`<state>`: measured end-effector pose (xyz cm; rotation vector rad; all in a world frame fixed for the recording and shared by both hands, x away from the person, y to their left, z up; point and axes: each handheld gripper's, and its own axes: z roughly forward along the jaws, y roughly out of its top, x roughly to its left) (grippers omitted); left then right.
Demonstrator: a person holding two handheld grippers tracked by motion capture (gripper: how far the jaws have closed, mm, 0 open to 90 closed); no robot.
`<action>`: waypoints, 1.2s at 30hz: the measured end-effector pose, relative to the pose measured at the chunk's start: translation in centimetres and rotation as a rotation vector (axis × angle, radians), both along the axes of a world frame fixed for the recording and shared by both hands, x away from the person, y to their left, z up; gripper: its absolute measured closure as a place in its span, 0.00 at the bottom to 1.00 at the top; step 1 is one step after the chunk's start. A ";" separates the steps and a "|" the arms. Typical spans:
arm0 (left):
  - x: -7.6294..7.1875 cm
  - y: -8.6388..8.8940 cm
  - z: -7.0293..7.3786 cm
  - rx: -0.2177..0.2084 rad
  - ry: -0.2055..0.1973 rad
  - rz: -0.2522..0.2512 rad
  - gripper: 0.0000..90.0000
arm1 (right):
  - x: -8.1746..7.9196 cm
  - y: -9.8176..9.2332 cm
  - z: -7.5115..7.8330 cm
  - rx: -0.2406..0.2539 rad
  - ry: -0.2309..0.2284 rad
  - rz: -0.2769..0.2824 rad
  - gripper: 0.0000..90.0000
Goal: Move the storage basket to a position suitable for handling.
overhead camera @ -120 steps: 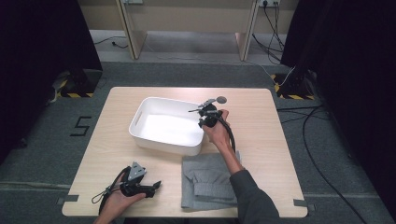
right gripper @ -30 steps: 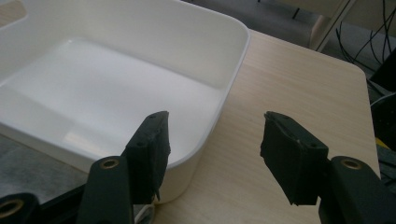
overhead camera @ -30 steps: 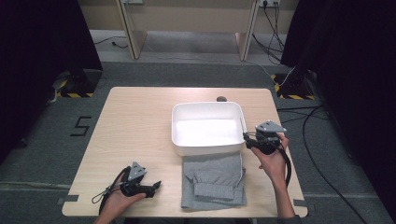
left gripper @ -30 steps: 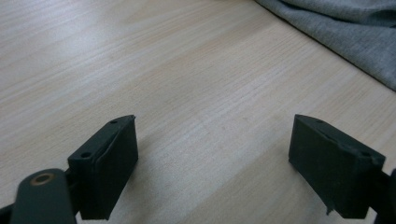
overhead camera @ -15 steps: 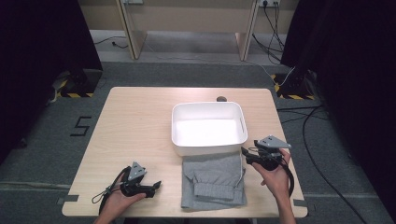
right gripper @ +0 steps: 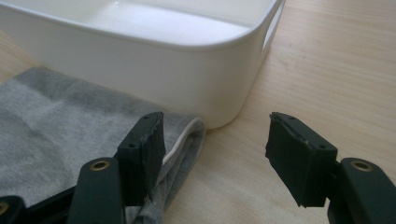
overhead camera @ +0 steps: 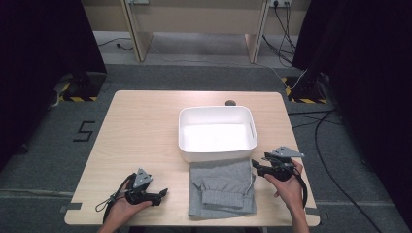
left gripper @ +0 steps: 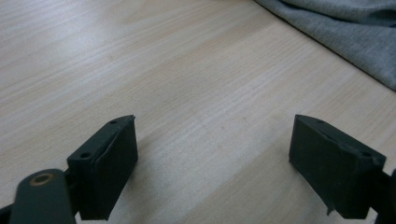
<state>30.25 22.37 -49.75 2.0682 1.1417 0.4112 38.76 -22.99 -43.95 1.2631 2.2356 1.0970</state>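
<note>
Dark curtains and grey carpet frame a pale wooden table [overhead camera: 145, 126] in the high view; a white tub [overhead camera: 217, 133] sits at its middle, and a folded grey garment [overhead camera: 222, 187] lies flat just in front of it, its far edge touching or slightly tucked under the tub's near wall, apparently laid ready to go inside; the left gripper [overhead camera: 160, 194] rests low near the table's front edge, well clear of the cloth, as if waiting its turn; the right gripper [overhead camera: 255, 166] hovers at the garment's right corner, close by the tub, placed, it seems, to take that corner.

Seen from the left gripper view, bare wood grain spreads between two black jaws standing wide apart with nothing between them; a strip of the grey garment [left gripper: 345, 32] crosses the upper right, apart from the jaws.

Along the right gripper view, the jaws are likewise spread and empty; one jaw sits over the garment's [right gripper: 60, 126] corner, where a white drawstring [right gripper: 182, 137] loops out, while the other stands over bare table [right gripper: 336, 70]; the white tub [right gripper: 140, 60] rises just behind, its side handle slot facing the wood; the next move likely calls for closing on that corner without snagging the tub's wall.
</note>
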 end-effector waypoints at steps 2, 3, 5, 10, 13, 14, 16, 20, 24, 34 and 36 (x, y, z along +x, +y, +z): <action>-0.3 -0.2 0.0 -0.013 0.004 -0.021 0.17 | 0.2 0.0 -0.3 0.004 0.008 0.008 0.42; -0.3 -0.2 0.0 -0.013 0.004 -0.021 0.17 | 0.2 0.0 -0.3 0.004 0.008 0.008 0.42; -0.8 -0.5 0.1 -0.079 0.023 -0.032 0.17 | 0.3 0.1 -0.4 -0.013 0.002 0.018 0.41; -2.8 -2.5 0.4 -0.082 0.025 -0.086 0.20 | 0.6 0.3 -0.7 -0.023 0.004 0.031 0.41; -3.7 -3.4 0.5 -0.087 0.020 -0.111 0.20 | 0.7 0.3 -0.9 -0.028 0.009 0.036 0.41; -4.0 -3.7 0.5 -0.086 0.018 -0.118 0.20 | 0.8 0.4 -1.0 -0.026 0.013 0.032 0.41; -4.4 -4.2 0.5 -0.095 0.018 -0.133 0.20 | 0.8 0.4 -1.0 -0.024 0.013 0.035 0.41; -5.1 -5.3 0.4 -0.070 0.002 -0.155 0.20 | 0.9 0.2 -1.3 -0.017 0.018 0.033 0.41; -5.3 -6.2 0.3 -0.083 0.001 -0.164 0.20 | 1.1 0.1 -1.6 -0.006 0.022 0.035 0.41; -5.0 -8.6 0.0 -0.118 -0.022 -0.176 0.19 | 1.2 -0.1 -2.1 0.005 0.037 0.040 0.41; -5.1 -9.2 0.0 -0.094 -0.033 -0.200 0.19 | 1.2 -0.2 -2.0 0.004 0.033 0.036 0.41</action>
